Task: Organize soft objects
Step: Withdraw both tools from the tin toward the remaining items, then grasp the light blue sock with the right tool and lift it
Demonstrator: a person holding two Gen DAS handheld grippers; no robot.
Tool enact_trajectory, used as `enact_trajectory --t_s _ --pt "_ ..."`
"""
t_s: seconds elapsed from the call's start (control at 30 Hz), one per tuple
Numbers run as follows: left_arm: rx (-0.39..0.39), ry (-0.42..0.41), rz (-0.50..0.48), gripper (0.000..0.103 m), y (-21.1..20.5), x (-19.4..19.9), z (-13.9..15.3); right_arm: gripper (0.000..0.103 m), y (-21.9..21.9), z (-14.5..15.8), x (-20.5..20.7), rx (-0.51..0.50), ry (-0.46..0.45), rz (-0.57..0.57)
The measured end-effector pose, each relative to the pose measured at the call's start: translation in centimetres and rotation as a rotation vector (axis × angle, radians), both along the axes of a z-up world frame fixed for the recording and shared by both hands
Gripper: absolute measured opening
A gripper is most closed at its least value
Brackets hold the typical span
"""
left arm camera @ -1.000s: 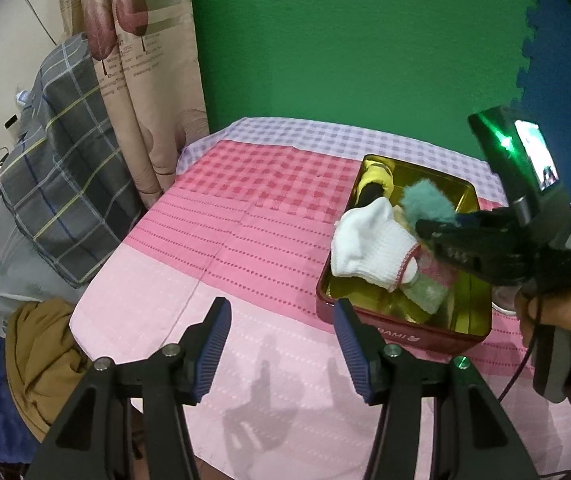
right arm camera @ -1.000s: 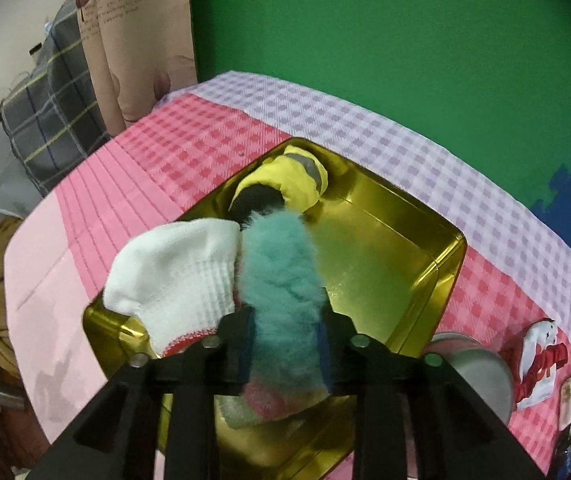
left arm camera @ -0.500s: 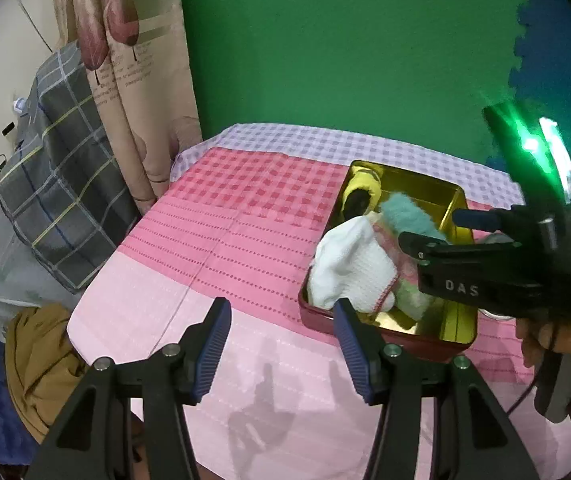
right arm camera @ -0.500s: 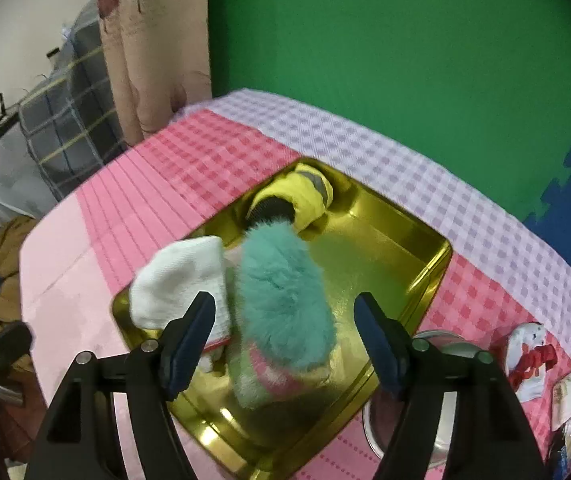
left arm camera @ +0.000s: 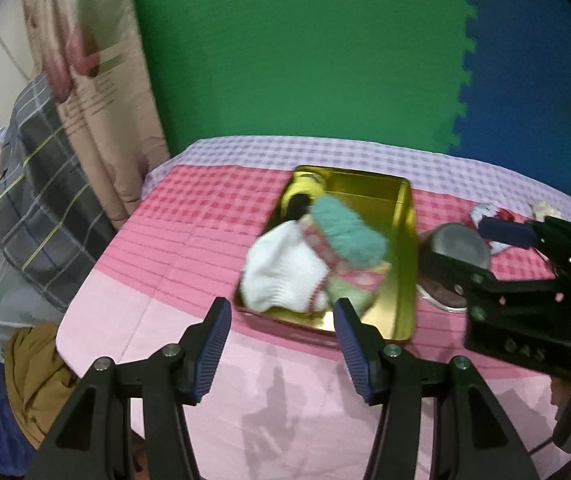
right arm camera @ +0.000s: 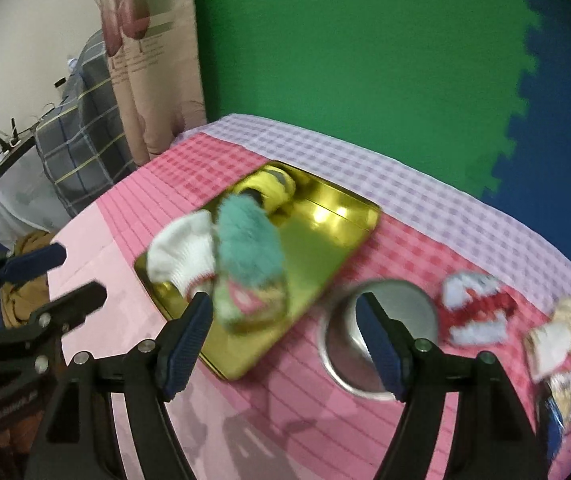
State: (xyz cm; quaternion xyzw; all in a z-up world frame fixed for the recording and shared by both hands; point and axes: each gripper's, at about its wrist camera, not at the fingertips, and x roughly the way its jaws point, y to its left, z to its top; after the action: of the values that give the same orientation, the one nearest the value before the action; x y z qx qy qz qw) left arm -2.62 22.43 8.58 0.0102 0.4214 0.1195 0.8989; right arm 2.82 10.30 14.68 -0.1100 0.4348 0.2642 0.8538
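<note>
Ahead of the spread right jaws, the teal fluffy sock [right arm camera: 247,240] is lying in the gold tin [right arm camera: 327,236], pressed against the white knitted sock [right arm camera: 183,250] and the yellow one [right arm camera: 269,188] beyond. Nothing is being gripped — the right gripper [right arm camera: 283,336] and the left gripper [left arm camera: 281,350] are both being held open and empty. Further soft pieces [right arm camera: 473,308] are waiting right of the steel bowl [right arm camera: 381,332]; a deep, gentle pinch is being called for — plush compresses, and the gingham cloth [right arm camera: 425,200] could snag.
</note>
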Motion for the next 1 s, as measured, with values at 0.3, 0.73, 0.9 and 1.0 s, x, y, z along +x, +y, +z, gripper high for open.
enact_trajectory --t_s 0.3,0.73,0.9,1.0 --pt "-0.004 0.018 -0.124 0.055 -6.7 1.8 -0.3 0.071 -10.2 -0.2 -2.2 -0.059 -0.023 -0.126" --pt "0.015 0.051 -0.285 0.055 -16.2 4.3 -1.3 0.071 -26.7 -0.7 -4.7 -0.087 -0.019 -0.431" --pt "0.032 0.078 -0.332 0.055 -18.7 5.2 -2.6 0.071 -32.5 -0.6 -5.5 -0.086 -0.027 -0.536" --pt "0.031 0.104 -0.355 0.055 -19.9 6.1 -3.7 0.072 -35.8 -1.0 -5.4 -0.099 -0.017 -0.607"
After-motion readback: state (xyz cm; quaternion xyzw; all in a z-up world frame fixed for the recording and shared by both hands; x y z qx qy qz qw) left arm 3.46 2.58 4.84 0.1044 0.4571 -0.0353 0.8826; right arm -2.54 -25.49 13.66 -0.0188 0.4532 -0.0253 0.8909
